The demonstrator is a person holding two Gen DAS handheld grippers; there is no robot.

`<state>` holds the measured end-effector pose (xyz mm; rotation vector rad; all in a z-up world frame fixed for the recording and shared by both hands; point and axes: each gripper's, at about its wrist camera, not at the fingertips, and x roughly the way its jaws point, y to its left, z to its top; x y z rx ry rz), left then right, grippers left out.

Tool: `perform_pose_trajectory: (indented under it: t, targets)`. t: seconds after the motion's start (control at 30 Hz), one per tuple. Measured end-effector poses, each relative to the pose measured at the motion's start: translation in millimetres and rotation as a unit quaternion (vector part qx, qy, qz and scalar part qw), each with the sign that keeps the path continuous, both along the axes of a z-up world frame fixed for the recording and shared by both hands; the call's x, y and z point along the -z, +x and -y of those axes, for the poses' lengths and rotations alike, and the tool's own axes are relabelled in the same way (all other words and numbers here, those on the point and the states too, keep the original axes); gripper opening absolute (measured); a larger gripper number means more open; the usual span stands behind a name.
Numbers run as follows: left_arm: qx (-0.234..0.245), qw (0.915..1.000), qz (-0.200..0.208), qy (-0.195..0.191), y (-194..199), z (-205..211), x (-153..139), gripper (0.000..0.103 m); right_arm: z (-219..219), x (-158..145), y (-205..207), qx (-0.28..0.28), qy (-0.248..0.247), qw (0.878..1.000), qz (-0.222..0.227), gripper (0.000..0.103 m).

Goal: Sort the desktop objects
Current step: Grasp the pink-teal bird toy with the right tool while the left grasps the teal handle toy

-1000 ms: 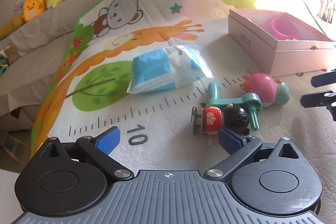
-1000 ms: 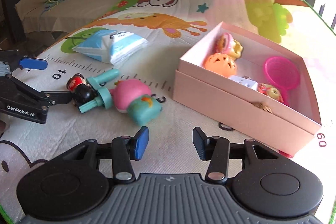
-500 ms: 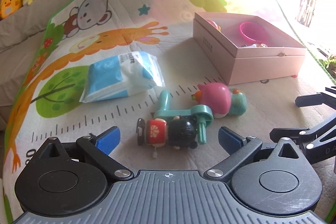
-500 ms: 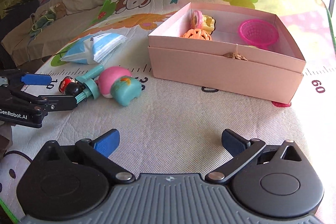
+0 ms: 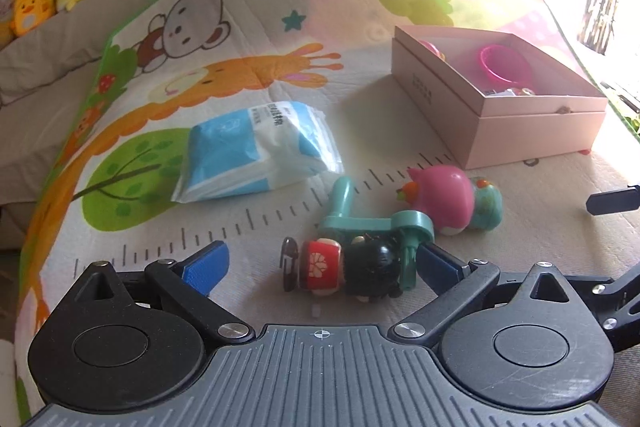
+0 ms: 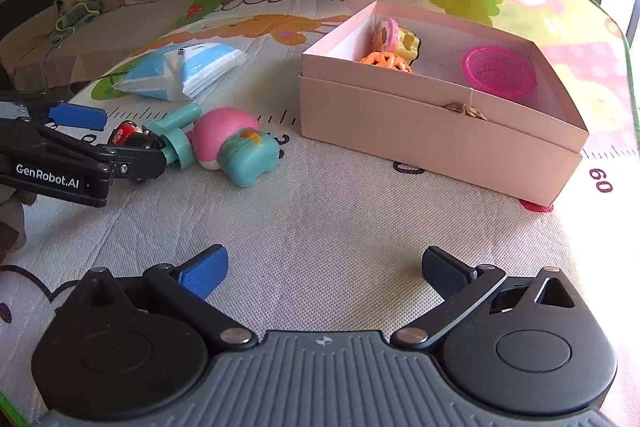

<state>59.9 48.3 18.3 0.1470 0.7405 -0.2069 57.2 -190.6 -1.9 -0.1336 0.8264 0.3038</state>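
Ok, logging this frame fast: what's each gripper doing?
Left gripper: open, straddling the red and black wind-up toy, not clamped.
Right gripper: open, holding nothing, over bare mat.

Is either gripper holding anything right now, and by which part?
Nothing is held. The left gripper is open around the wind-up doll, not clamped; the right gripper is open over bare mat.

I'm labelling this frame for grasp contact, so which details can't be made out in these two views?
- Left wrist view: whether the left tongs touch the wind-up doll; the right pad is hidden behind the teal crank toy.
- Right wrist view: the doll is mostly hidden behind the left tongs' arm.
- Left wrist view: the pink box interior is screened by its near wall and window glare.
- Right wrist view: small brown item on the box rim is too small to identify.
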Motion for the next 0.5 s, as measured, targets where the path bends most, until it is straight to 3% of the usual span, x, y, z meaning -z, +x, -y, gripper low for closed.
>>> perform_pose_trajectory:
  t: [0.2,0.33,0.47,0.5]
  targets:
    - [-0.071,0.9947,0.035,0.066,-4,-36,-2,0.102,-26,-27,1,-0.047,-0.007,0.995,0.084,0.103]
    - [-0.088,0.9947,0.025,0.046,-6,-58,-7,0.102,-50,-29,22,-0.084,-0.006,0.993,0.078,0.087]
    - [-0.048,0.9985,0.024,0.01,-15,-54,-15,0.102,-67,-19,42,-0.094,-0.013,0.993,0.073,0.082]
    - [-0.039,0.999,0.022,-0.001,-16,-51,-16,0.102,-68,-16,46,-0.094,-0.013,0.994,0.062,0.072]
